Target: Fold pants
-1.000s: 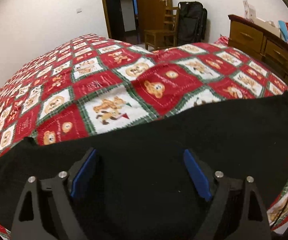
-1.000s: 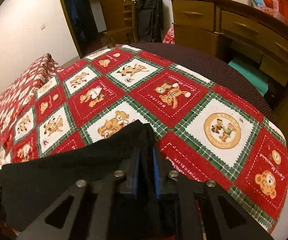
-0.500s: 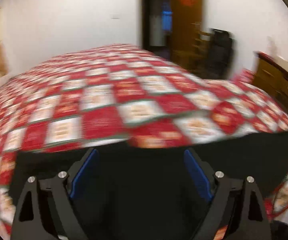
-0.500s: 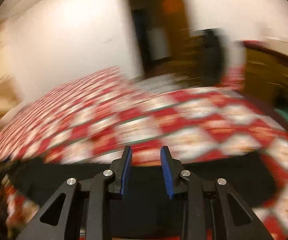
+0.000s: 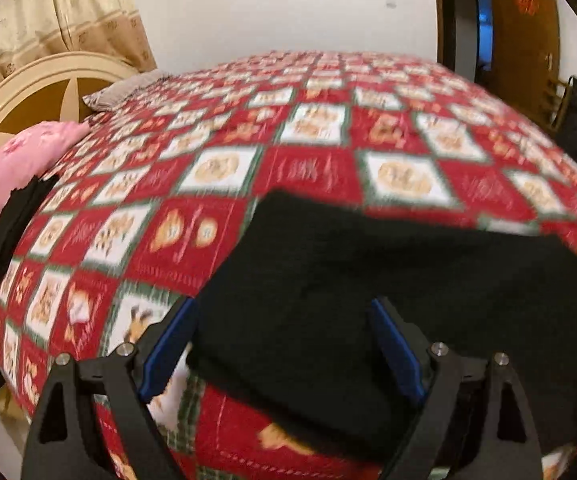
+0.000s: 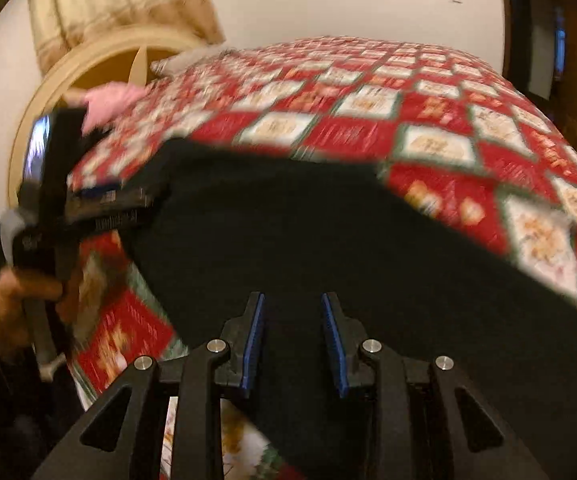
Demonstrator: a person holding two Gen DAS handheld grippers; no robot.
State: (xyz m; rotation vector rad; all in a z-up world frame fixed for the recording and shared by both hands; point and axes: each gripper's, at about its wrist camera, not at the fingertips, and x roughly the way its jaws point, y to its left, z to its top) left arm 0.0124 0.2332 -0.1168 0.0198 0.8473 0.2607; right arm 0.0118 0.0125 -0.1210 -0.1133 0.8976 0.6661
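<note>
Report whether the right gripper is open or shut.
Open. The right gripper shows a clear gap between its blue pads, with the black pants lying ungripped beyond them.

The black pants [image 5: 388, 280] are looking like soft, matt cloth. The bedspread [image 5: 308, 128] is showing printed cloth squares. The left gripper [image 5: 284, 344] and right gripper [image 6: 293, 340] are showing matt black plastic, blue pads [image 5: 394, 354], shiny metal screws [image 6: 370, 346].

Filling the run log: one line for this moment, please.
task: fold pants | pants: flat on quilt | left gripper: jaws open, over pants edge | right gripper: jaws open, over pants | frames blurred
</note>
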